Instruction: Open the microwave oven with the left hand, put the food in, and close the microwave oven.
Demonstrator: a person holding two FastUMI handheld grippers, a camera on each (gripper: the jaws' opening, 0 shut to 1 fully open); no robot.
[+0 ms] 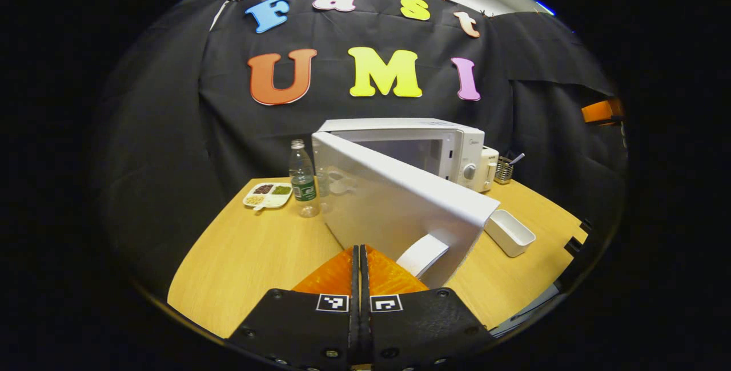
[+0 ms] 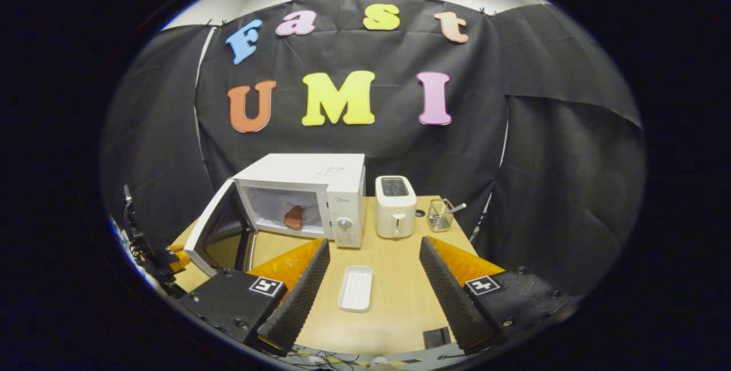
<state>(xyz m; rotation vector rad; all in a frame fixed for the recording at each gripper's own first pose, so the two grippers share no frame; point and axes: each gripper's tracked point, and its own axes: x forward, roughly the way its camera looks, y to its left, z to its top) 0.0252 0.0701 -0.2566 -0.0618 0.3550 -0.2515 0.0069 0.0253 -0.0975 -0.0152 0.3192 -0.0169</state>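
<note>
The white microwave [image 1: 411, 142] stands at the back of the wooden table with its door [image 1: 394, 211] swung wide open. My left gripper [image 1: 360, 251] is shut with nothing between its fingers, its tips just left of the door's white handle [image 1: 424, 254] and close to the door's outer face. In the right gripper view a brown piece of food [image 2: 294, 217] lies inside the microwave [image 2: 311, 182] cavity, beside the open door [image 2: 208, 228]. My right gripper [image 2: 374, 259] is open and holds nothing, hovering over an empty white tray [image 2: 356, 287].
A white toaster [image 2: 394, 205] and a wire utensil holder [image 2: 441, 214] stand right of the microwave. A water bottle [image 1: 302, 180] and a divided snack plate [image 1: 267, 194] sit to its left. The white tray [image 1: 510, 233] lies near the table's front.
</note>
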